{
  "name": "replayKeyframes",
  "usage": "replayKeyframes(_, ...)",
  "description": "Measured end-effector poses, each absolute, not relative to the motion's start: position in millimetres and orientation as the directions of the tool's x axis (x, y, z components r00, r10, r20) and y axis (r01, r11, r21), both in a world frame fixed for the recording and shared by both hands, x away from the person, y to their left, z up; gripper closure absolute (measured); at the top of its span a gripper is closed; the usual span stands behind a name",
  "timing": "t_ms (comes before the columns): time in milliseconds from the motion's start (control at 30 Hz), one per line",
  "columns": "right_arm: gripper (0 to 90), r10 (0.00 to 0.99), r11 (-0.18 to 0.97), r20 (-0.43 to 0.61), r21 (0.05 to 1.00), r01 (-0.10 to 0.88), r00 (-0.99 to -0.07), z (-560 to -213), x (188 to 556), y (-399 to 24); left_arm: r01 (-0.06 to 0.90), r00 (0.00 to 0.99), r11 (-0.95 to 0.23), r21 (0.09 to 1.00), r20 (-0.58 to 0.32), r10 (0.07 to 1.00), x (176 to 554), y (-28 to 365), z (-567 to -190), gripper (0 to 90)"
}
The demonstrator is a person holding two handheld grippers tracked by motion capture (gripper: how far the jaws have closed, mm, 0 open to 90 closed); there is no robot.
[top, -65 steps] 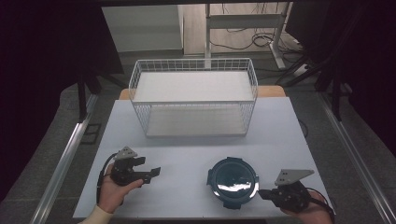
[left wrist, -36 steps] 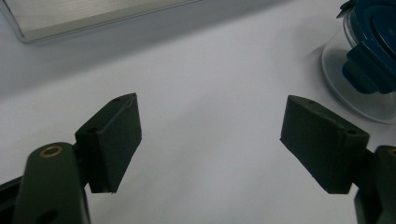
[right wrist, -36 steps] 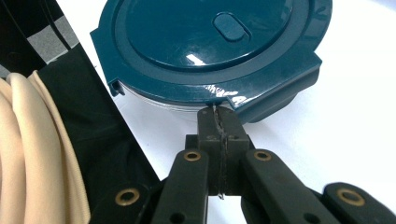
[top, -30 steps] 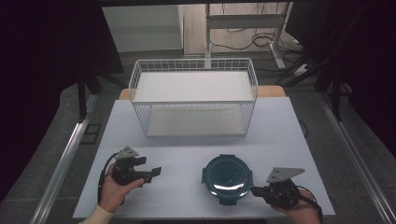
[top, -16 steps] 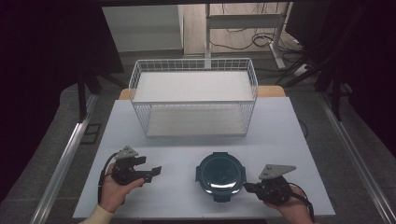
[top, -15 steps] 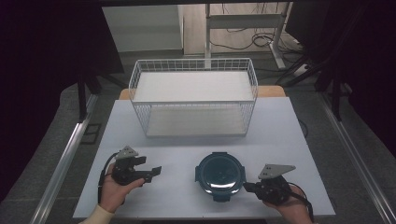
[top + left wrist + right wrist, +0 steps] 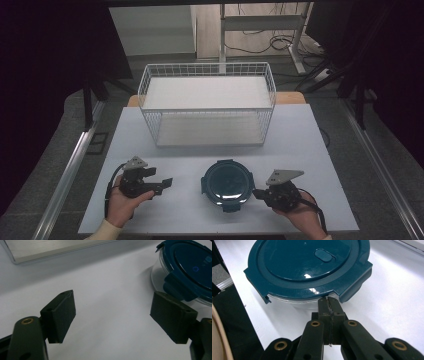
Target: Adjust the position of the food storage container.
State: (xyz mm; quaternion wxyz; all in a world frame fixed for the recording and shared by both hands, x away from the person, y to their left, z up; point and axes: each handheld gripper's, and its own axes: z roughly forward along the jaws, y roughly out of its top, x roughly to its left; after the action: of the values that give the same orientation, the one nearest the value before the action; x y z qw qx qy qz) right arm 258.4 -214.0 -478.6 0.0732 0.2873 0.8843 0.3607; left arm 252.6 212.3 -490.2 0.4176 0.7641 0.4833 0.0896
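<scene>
Right gripper view shows your right gripper (image 7: 328,300), jaws together, touching the container (image 7: 307,270); high view shows the white table (image 7: 310,135) and dark room.

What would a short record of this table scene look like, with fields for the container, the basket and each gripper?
container: round clear tub with dark teal lid, near table edge
basket: white wire basket, far side, apart from tub
left gripper: fingers open, nothing between them, beside tub
right gripper: fingers shut together, tips at tub's wall under lid rim
table: white top
</scene>
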Motion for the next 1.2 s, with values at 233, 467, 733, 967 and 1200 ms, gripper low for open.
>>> replayKeyframes(233, 89.7, 0.541, 0.593, 0.071, 0.674, 0.44, -0.838, -478.5, 265.3, -199.5, 0.664, 0.514, -0.177, 0.727, -0.271, 0.814, 252.2, 213.3, -488.7, 20.5)
replayKeyframes(467, 89.6, 0.517, 0.601, 0.08, 0.675, 0.428, -0.852, -479.7, 271.7, -183.5, 0.664, 0.513, -0.177, 0.726, -0.271, 0.814, 252.1, 214.0, -488.7, 20.5)
replayKeyframes(733, 89.6, 0.502, 0.603, 0.095, 0.674, 0.427, -0.859, -480.8, 278.9, -168.1, 0.664, 0.512, -0.176, 0.727, -0.271, 0.815, 252.3, 215.2, -488.9, 20.5)
replayKeyframes(967, 89.6, 0.49, 0.611, 0.085, 0.677, 0.411, -0.868, -481.1, 280.0, -166.0, 0.665, 0.511, -0.173, 0.727, -0.274, 0.814, 252.1, 215.8, -488.6, 20.5)
replayKeyframes(1200, 89.5, 0.535, 0.543, 0.083, 0.728, 0.418, -0.841, -470.9, 278.3, -193.6, 0.66, 0.501, -0.15, 0.737, -0.283, 0.818, 250.8, 222.3, -485.7, 20.5)
